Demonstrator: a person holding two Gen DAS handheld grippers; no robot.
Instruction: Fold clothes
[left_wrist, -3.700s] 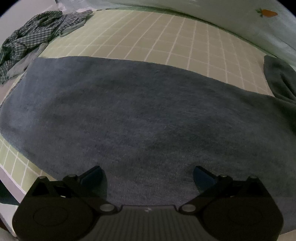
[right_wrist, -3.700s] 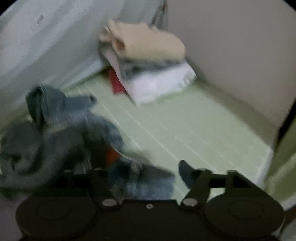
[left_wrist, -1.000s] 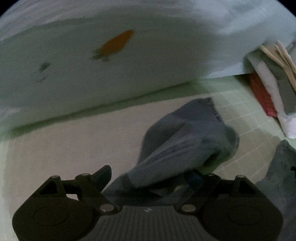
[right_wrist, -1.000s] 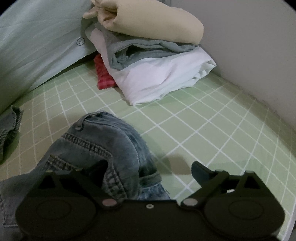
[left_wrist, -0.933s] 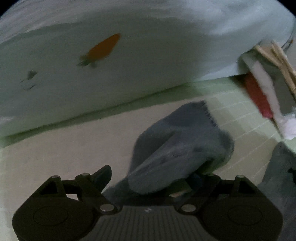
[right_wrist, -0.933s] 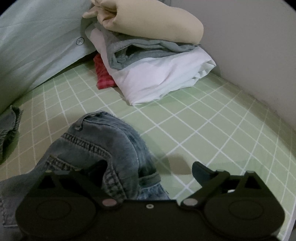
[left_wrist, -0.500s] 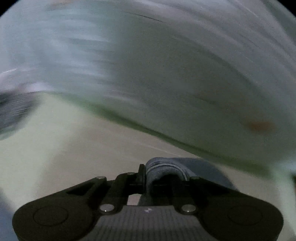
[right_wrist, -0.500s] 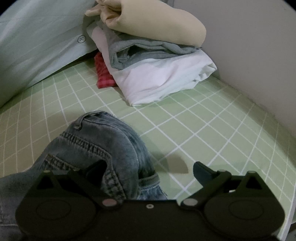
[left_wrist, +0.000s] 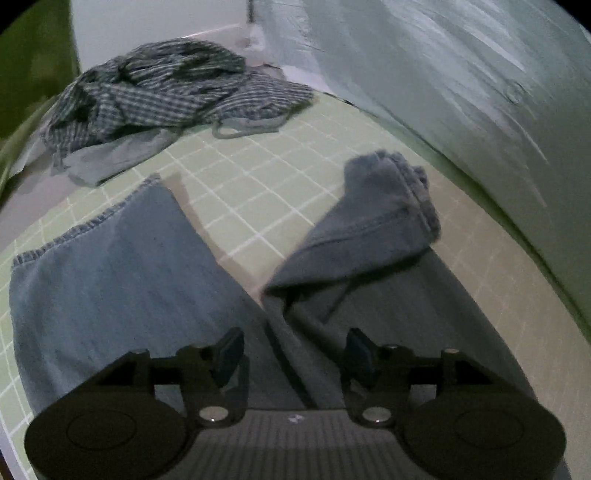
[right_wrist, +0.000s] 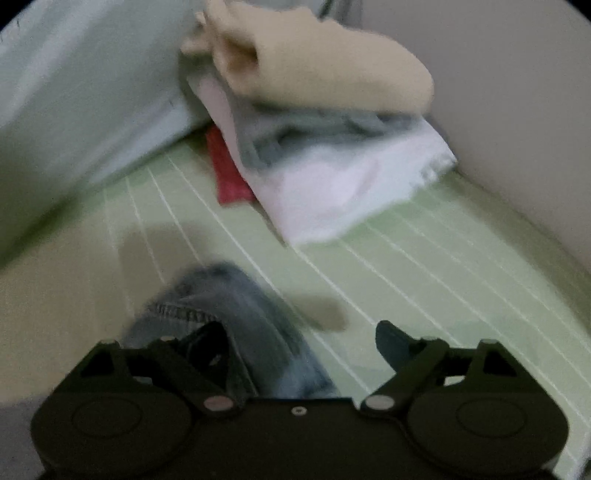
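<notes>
With the jeans (left_wrist: 122, 266) spread on the green checked sheet (left_wrist: 240, 173), the left gripper (left_wrist: 291, 350) opening empty and the right gripper (right_wrist: 295, 350) closing, still unclamped, flatten the curled leg (left_wrist: 373, 225) before folding.

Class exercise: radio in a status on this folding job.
Left gripper opening, empty, over jeans. Right gripper closing, denim between jaws, unpinched. Far leg cuff folded back.
</notes>
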